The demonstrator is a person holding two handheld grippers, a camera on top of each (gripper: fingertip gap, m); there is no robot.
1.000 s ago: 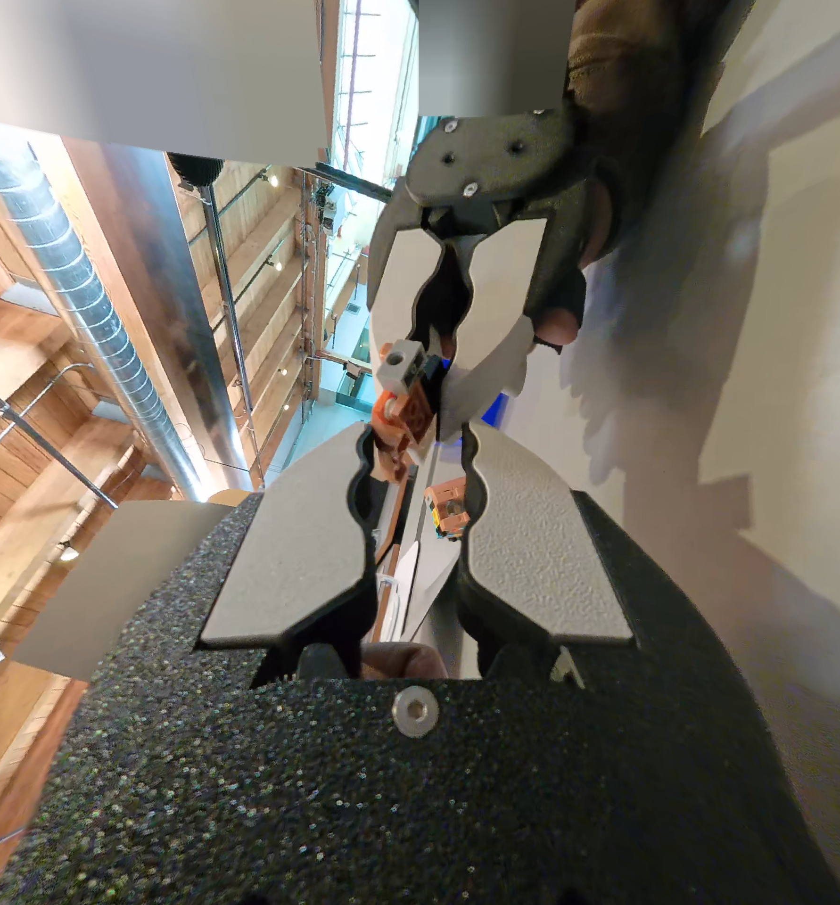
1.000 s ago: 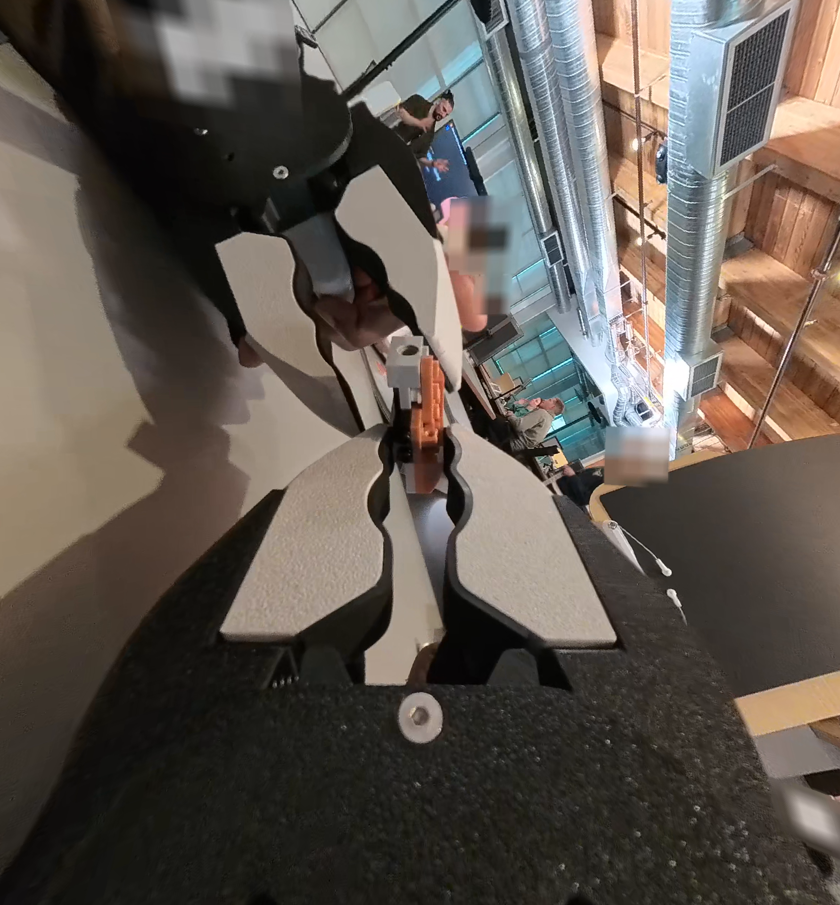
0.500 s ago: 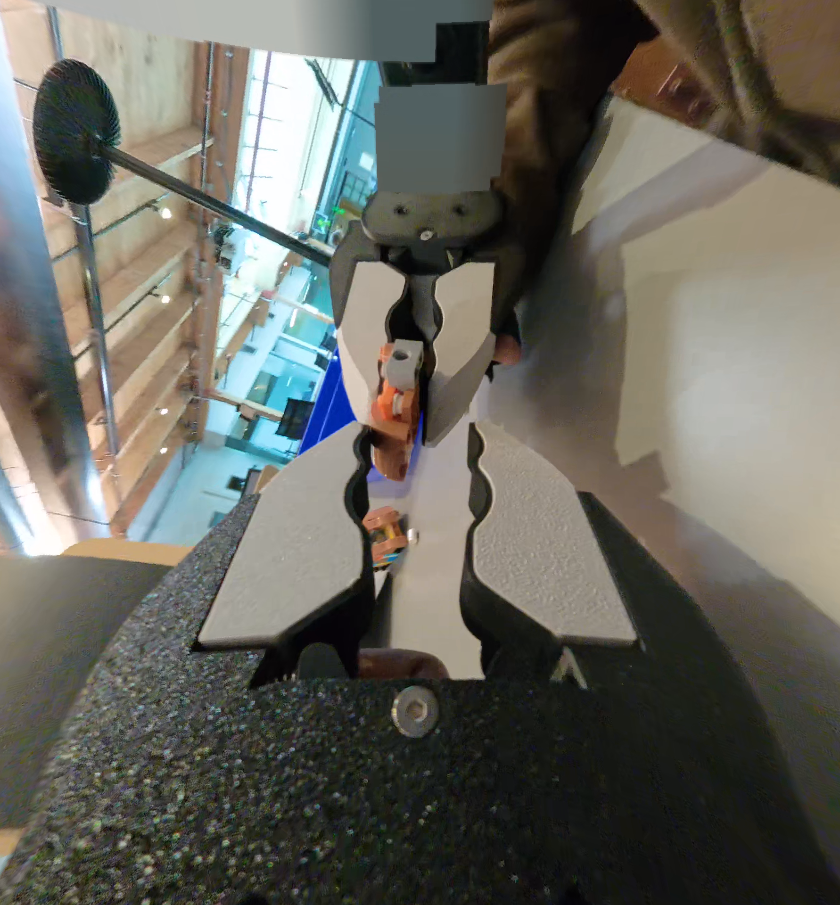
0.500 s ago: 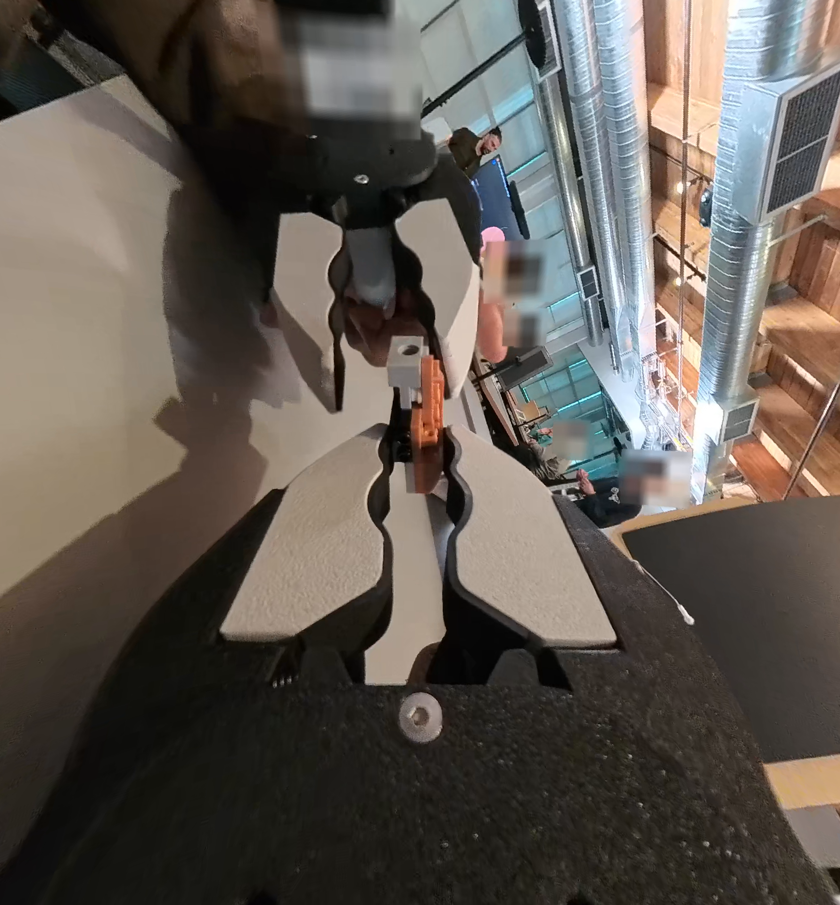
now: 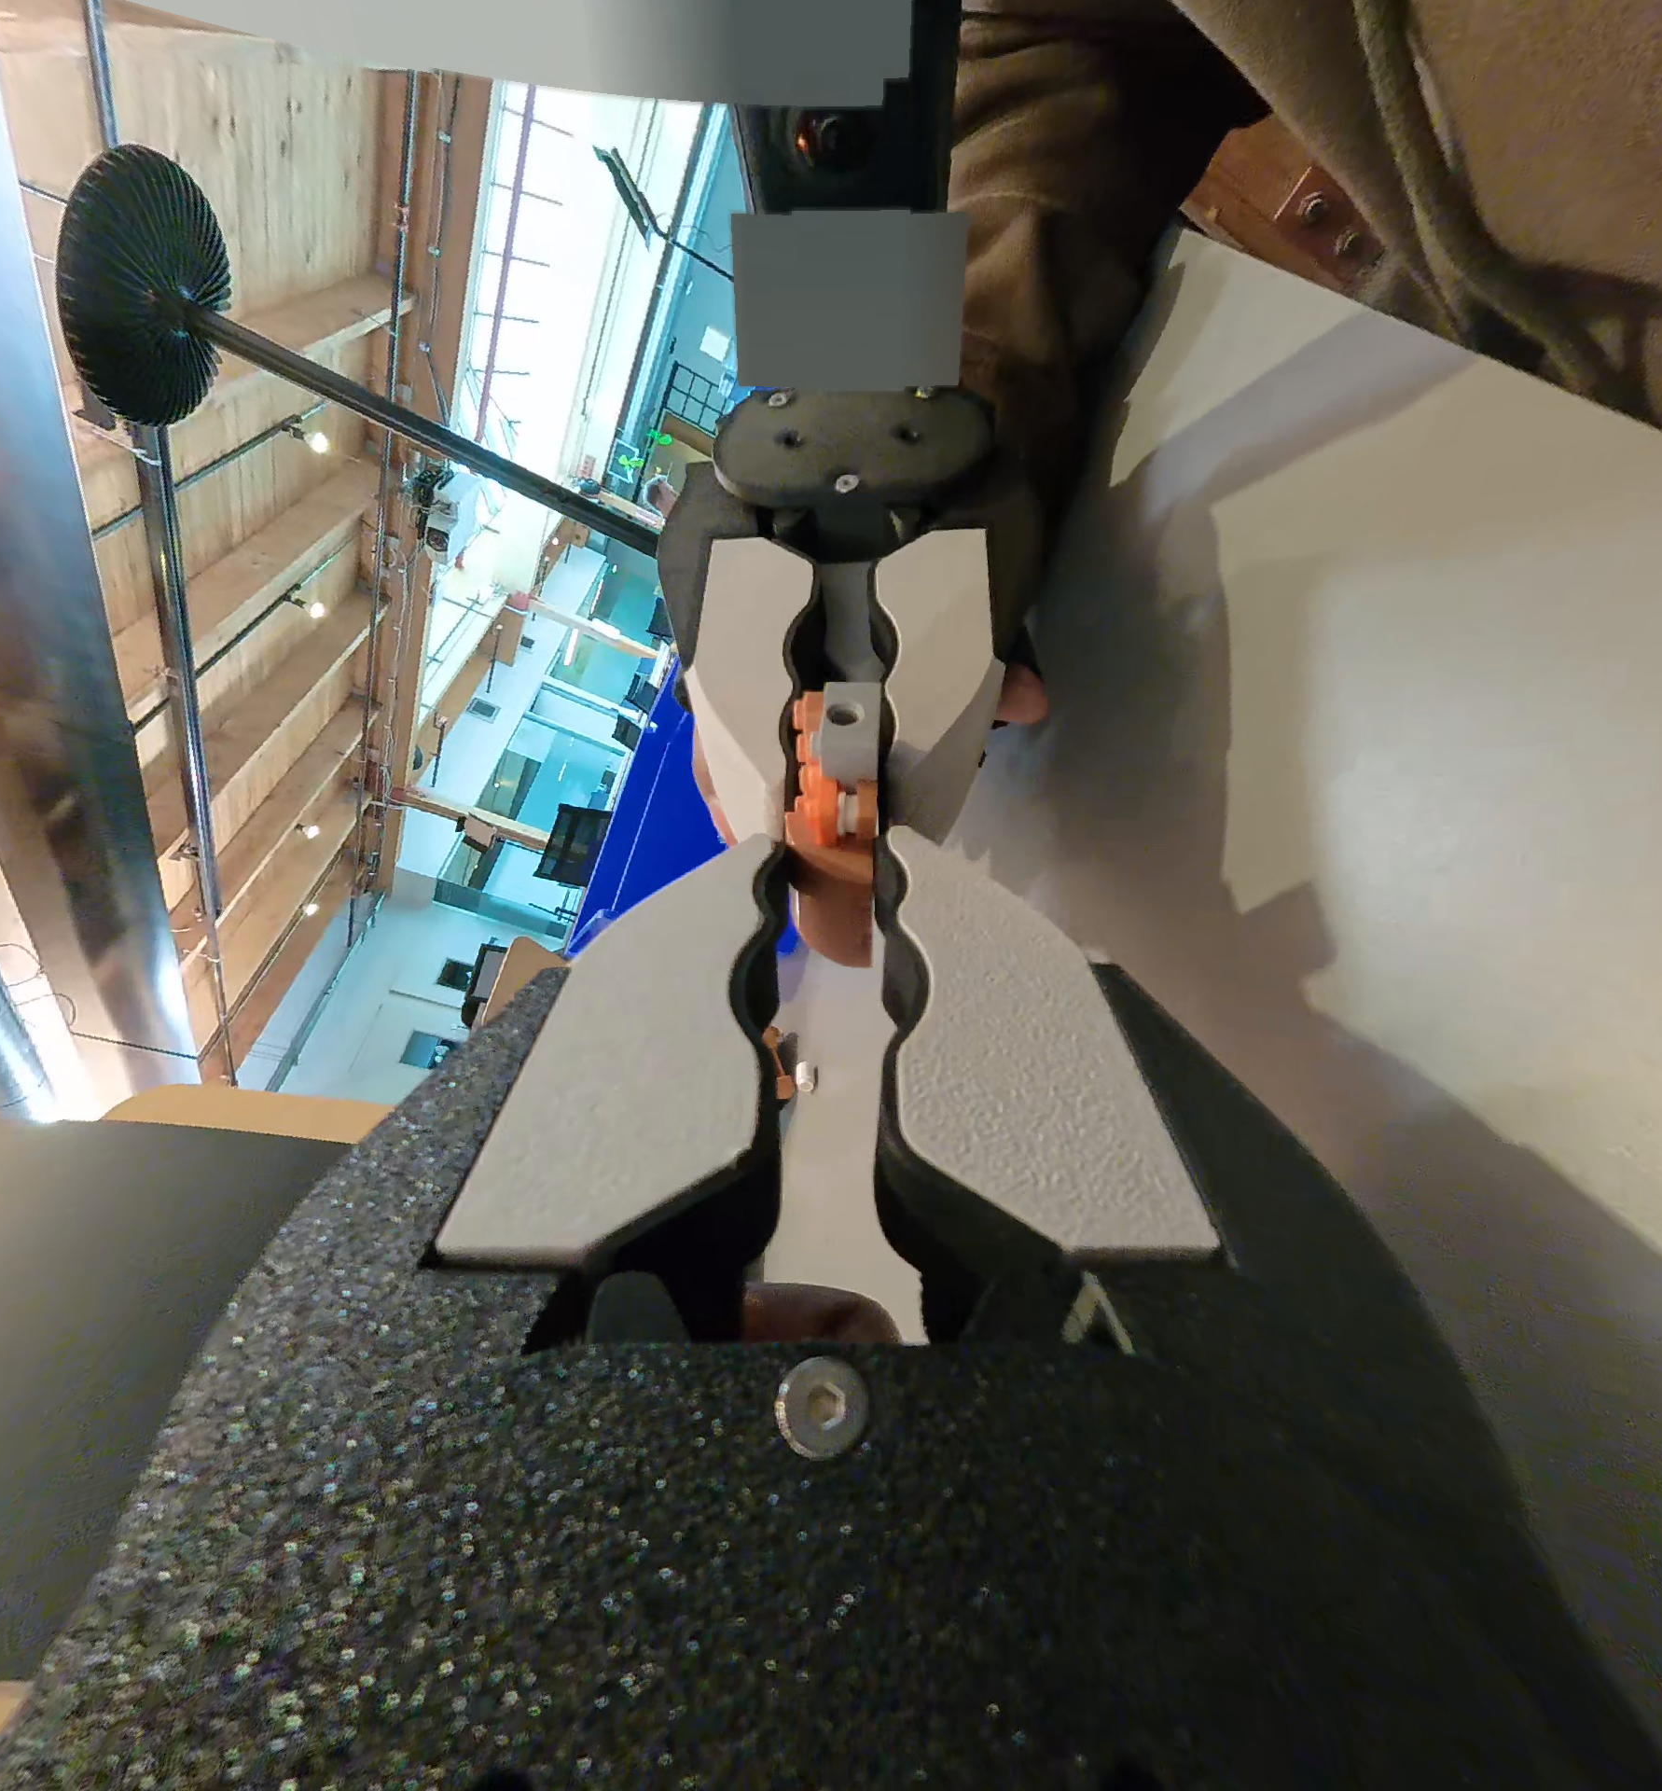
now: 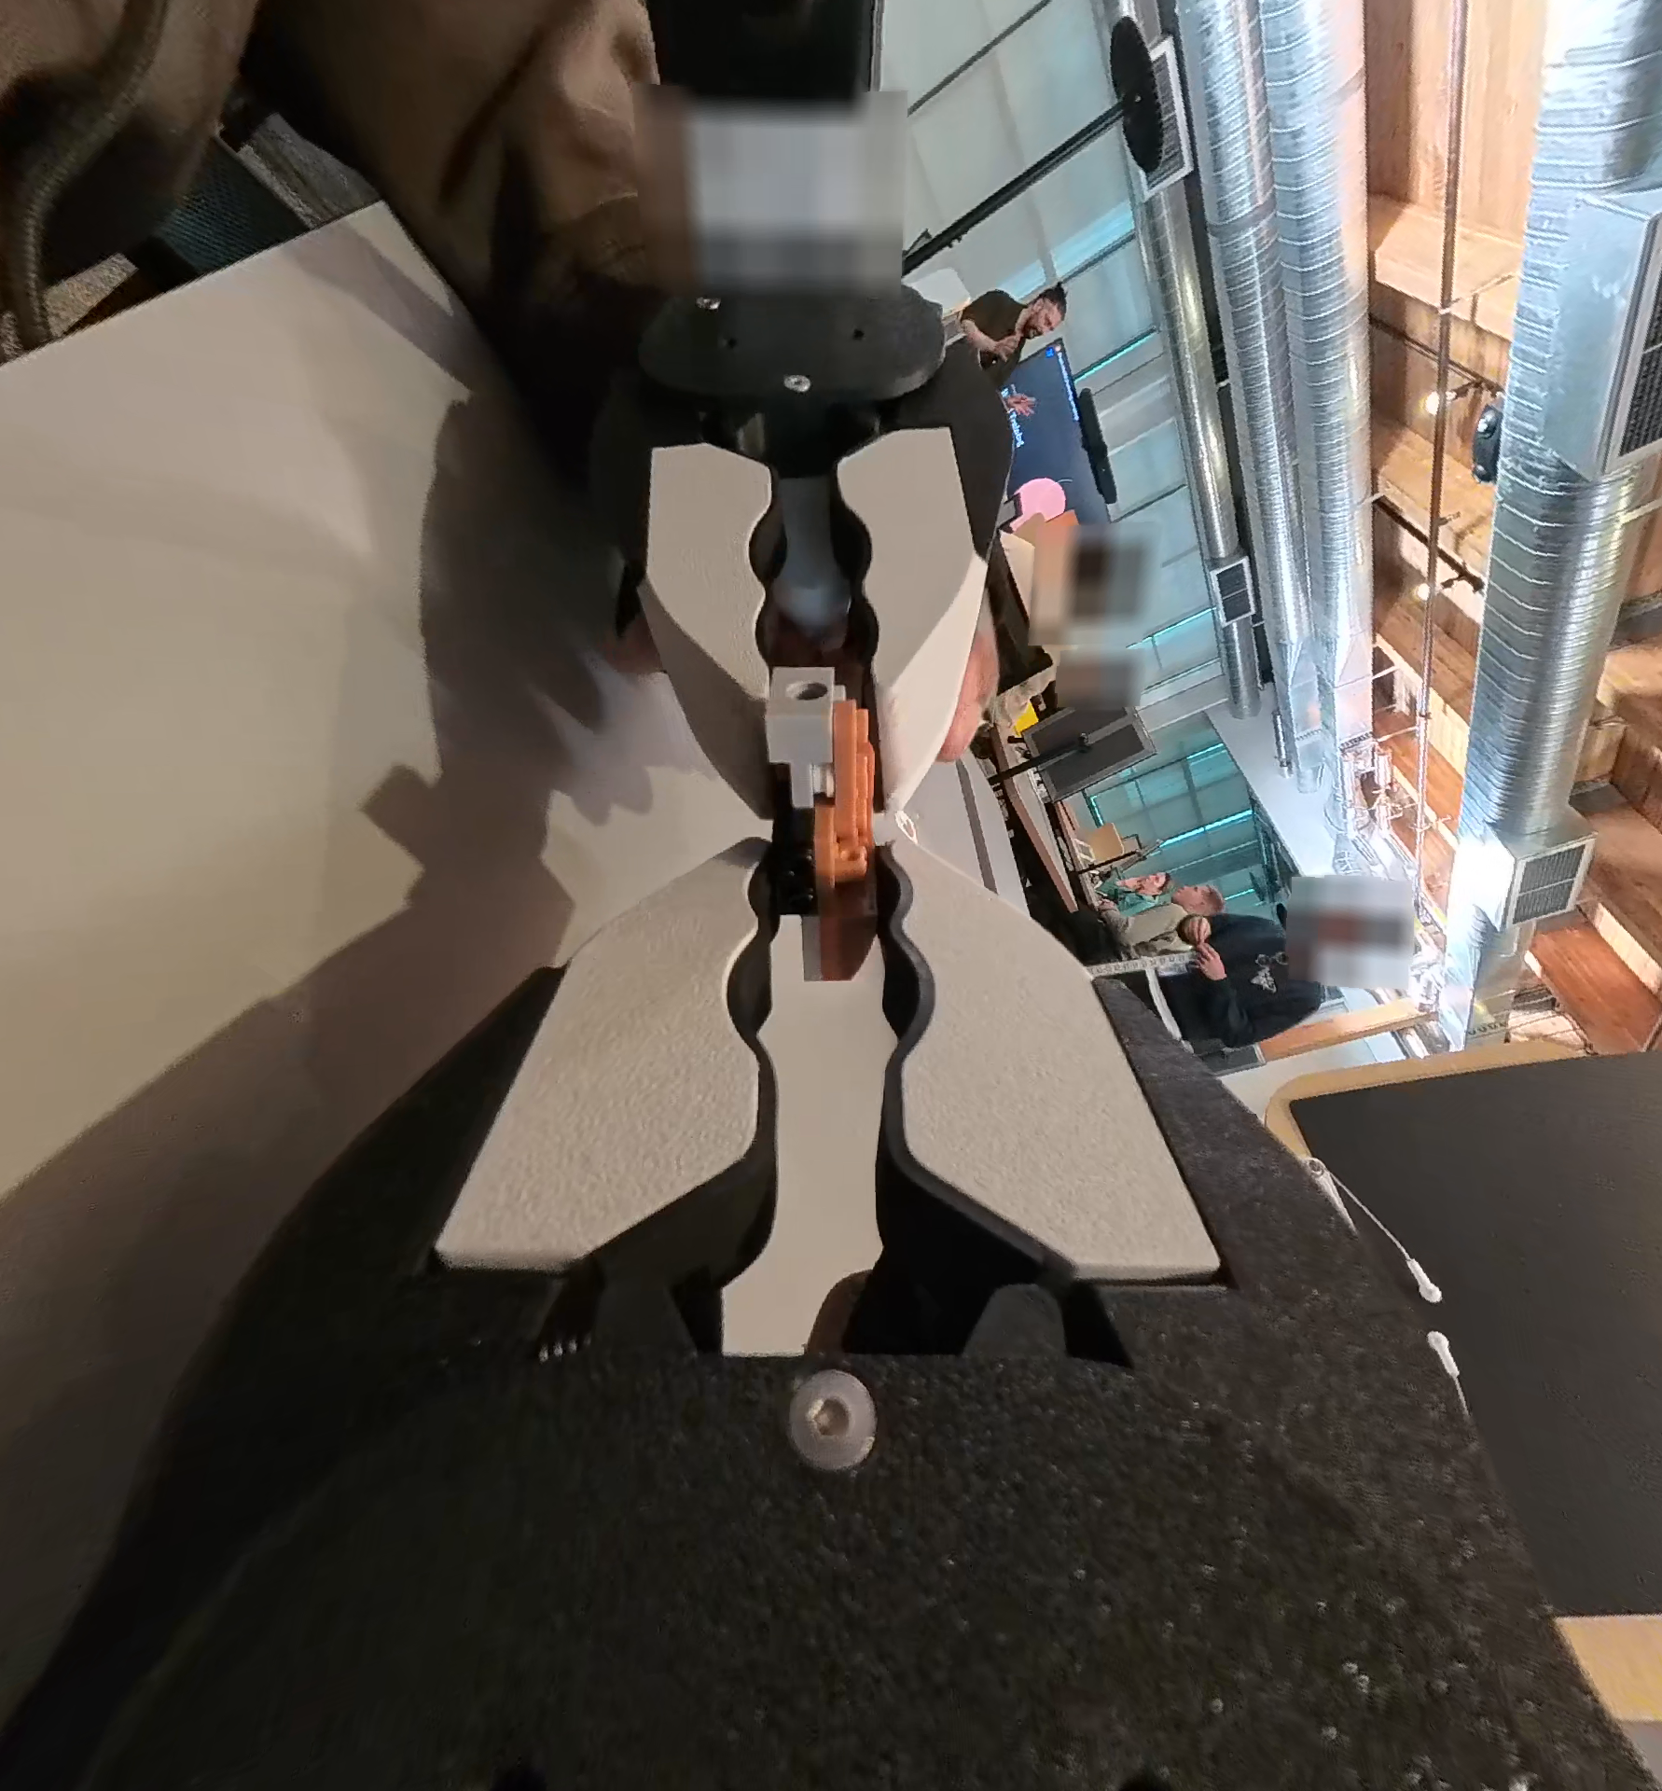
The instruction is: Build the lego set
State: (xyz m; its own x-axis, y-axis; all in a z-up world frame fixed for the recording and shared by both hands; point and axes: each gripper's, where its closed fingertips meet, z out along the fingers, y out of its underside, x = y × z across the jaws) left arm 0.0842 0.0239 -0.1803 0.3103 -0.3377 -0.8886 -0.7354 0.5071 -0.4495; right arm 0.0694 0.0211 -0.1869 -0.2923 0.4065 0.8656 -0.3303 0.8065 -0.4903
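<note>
The broad white surface (image 5: 1447, 775) fills the right side of the left wrist view and the left side of the right wrist view (image 6: 178, 630), with hard-edged shadows of the tools lying across it. Above it, a person's brown sleeve (image 5: 1050, 145) reaches in behind the farther tool in each view. The two pairs of tongs face each other tip to tip, both held off the surface. The left tongs (image 5: 829, 858), grey-faced with a speckled black body, are closed down on the lower end of a small orange, brown and grey lego assembly (image 5: 832, 804), whose brown piece sits between their wavy inner edges. The right tongs (image 5: 837, 775) meet them from the opposite side and are likewise clamped on the same assembly at its upper part, so the build is pinched between the two tools in mid-air. From the right wrist view, the right tongs (image 6: 832, 867) grip the assembly (image 6: 842, 804) with its orange studded plates to the right and black parts to the left, while the left tongs (image 6: 822, 775) close around the far end. A light grey square brick with a round hole (image 5: 846, 727) tops the assembly, lying between the fingers of the farther tool in each view (image 6: 803, 712). On the surface beyond the left tongs lies a tiny white lego piece (image 5: 805, 1074), just beside a small orange-brown piece (image 5: 777, 1061) that is mostly hidden.
</note>
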